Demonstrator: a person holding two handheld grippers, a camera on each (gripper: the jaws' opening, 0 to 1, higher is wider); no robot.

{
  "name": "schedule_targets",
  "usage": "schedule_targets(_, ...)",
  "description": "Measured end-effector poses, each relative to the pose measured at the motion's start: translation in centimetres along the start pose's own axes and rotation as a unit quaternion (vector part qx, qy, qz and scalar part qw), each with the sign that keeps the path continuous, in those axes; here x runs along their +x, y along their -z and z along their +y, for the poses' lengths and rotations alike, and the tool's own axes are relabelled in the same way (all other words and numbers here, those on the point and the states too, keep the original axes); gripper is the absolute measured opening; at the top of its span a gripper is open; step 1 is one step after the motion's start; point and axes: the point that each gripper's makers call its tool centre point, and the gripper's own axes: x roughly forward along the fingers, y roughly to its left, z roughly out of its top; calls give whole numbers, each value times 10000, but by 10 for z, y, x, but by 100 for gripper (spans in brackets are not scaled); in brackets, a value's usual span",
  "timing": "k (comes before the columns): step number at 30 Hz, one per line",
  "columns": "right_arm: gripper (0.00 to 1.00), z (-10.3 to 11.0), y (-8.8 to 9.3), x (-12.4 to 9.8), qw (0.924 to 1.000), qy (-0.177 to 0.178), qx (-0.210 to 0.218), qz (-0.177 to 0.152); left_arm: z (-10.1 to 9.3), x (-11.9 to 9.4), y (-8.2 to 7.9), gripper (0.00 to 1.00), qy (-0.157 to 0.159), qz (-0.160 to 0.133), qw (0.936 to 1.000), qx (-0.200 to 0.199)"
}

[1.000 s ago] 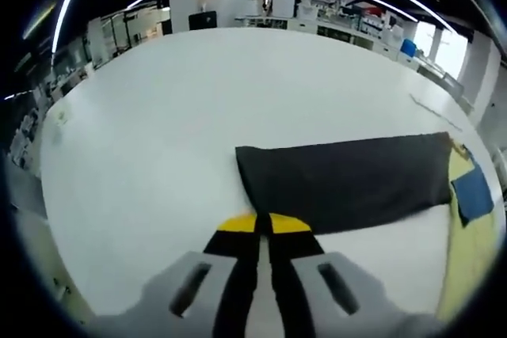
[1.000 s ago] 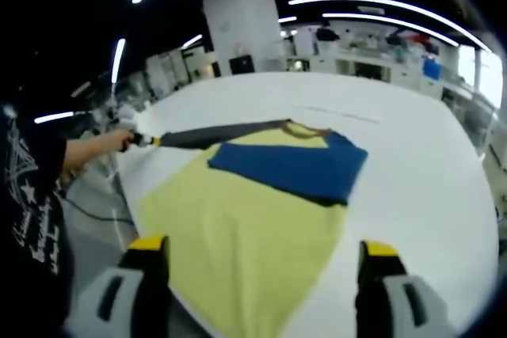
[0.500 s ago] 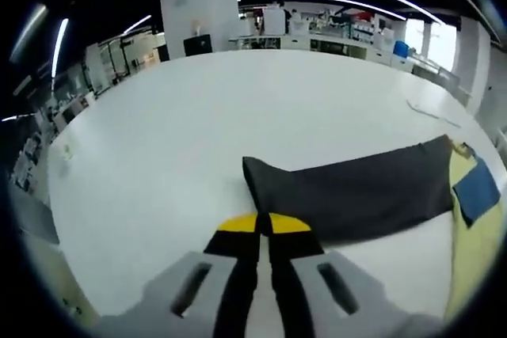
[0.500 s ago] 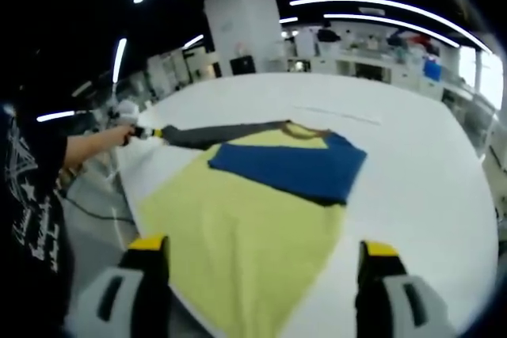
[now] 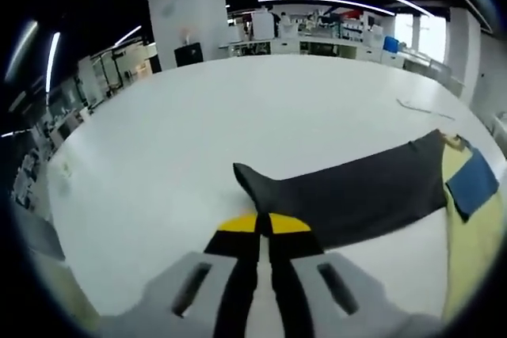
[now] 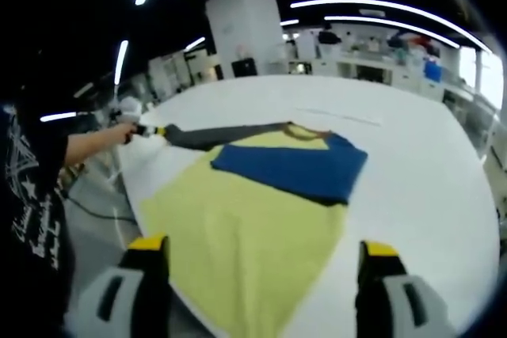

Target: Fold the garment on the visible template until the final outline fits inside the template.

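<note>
The garment lies flat on the white table (image 6: 432,172): a yellow body (image 6: 245,227), a blue sleeve (image 6: 293,168) folded across it, and a dark grey sleeve (image 6: 230,134) stretched out to the side. In the left gripper view the dark grey sleeve (image 5: 356,191) runs from my jaws to the yellow body (image 5: 475,259) and the blue sleeve (image 5: 473,182). My left gripper (image 5: 264,223) is shut on the sleeve's cuff end, whose corner is lifted and puckered. The left gripper (image 6: 150,130) also appears in a person's hand. My right gripper (image 6: 264,247) stands open over the yellow hem, holding nothing.
The person (image 6: 32,195) stands at the table's edge in a black printed shirt. A thin cord (image 5: 416,106) lies on the far side of the table (image 5: 198,116). Benches and shelves line the room behind.
My left gripper has lifted the cuff end a little off the table and drawn it slightly toward the garment; the sleeve's corner now stands up. The right gripper has held still.
</note>
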Motion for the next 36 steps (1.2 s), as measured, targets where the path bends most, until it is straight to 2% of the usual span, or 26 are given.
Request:
schedule_targets(14,99,3,-1,-1,9999,-58,-59,-80,-36,-18,-34,0,383,-340,9985,177)
schedule_targets(16,99,4,0,-1,9999,-78,-73,-74,-50,-19,-42,0,614,-380,9974,52)
schedule_targets(20,99,7,-1,-1,9998,-113,-99,-98,-64,-21,-51,0,766,-450,9960,100)
schedule_targets(26,99,11,-6,-2,9994,-171,-148,-273,-88,-35,-71,0,1011,-615,9928,176)
schedule_targets(36,99,13,-4,-8,9991,-169,-208,-321,-126,-59,-98,0,1360,-891,9862,312)
